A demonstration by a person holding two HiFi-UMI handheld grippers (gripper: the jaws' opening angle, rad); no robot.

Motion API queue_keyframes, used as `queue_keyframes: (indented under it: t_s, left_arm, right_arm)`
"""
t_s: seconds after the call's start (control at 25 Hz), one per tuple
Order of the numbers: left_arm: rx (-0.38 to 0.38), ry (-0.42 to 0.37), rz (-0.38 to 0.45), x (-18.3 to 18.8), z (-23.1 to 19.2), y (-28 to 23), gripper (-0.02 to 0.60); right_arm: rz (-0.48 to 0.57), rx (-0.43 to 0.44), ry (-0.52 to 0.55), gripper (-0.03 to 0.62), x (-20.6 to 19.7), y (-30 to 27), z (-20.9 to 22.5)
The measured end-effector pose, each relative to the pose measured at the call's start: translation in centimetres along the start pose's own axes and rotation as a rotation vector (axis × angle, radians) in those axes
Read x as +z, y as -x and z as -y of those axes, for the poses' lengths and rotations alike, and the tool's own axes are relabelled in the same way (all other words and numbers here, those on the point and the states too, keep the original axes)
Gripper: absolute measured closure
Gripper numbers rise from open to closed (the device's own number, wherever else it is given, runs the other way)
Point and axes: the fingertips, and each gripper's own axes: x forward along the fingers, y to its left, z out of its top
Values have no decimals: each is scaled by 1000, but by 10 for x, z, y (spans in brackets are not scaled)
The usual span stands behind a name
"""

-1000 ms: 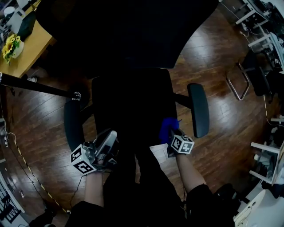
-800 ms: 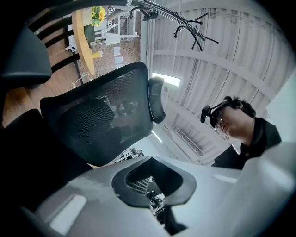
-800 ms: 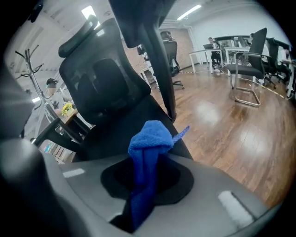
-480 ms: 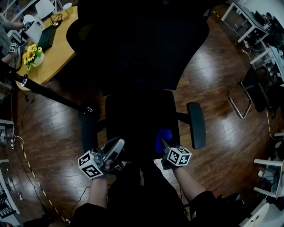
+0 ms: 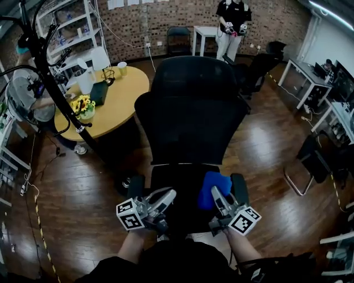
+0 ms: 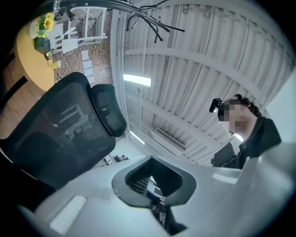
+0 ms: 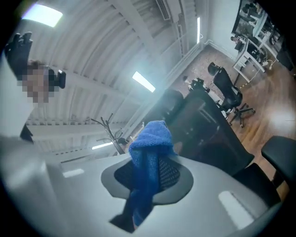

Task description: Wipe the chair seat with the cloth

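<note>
Dark, glossy floorboards (image 5: 83, 182) ran back to a brick wall (image 5: 166, 16), and a round wooden tabletop (image 5: 119, 99) with a bunch of sunflowers (image 5: 82, 105) at its left edge stood at the left of the head view. Central there was a black office chair (image 5: 191, 110) with a tall mesh back above a dark padded seat (image 5: 177, 188).

Only the head view showed both tools together over the seat's front edge. The left hand-held gripper (image 5: 170, 194) was at the left front corner. The right hand-held gripper (image 5: 214, 194) was at the right front, just inside the padded armrest (image 5: 239, 185).

The blue cloth (image 5: 213, 187) was a soft terry bundle over the seat's right front part. Whether it touched the seat could not be told.

The right gripper view showed what the head view hid: smooth grey jaws pinched shut on the cloth, its folded top standing above them against a ribbed white ceiling (image 7: 92, 55).

The left gripper view showed that tool's jaws pressed together on nothing, with ribbed black pads in their hollow and the mesh back beyond.
</note>
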Motion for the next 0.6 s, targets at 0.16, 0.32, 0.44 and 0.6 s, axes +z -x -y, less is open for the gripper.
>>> queue_keyframes:
  t_s: [0.16,0.32,0.44,0.6]
  left_arm:
    - [-39,4,-7,0,24,4,589]
    - [-72,28,14,3,32,8,589]
    - [-78,16,15,6,35,9,589]
    - [-83,3,25,14,35,10,589]
  right_arm:
    - [65,87,-1,533,18,9,-43]
    - [65,136,27,533,13,13,-64]
    - [51,134,57,533,7,10,-68]
    - [47,148,71,533,4,5,-75]
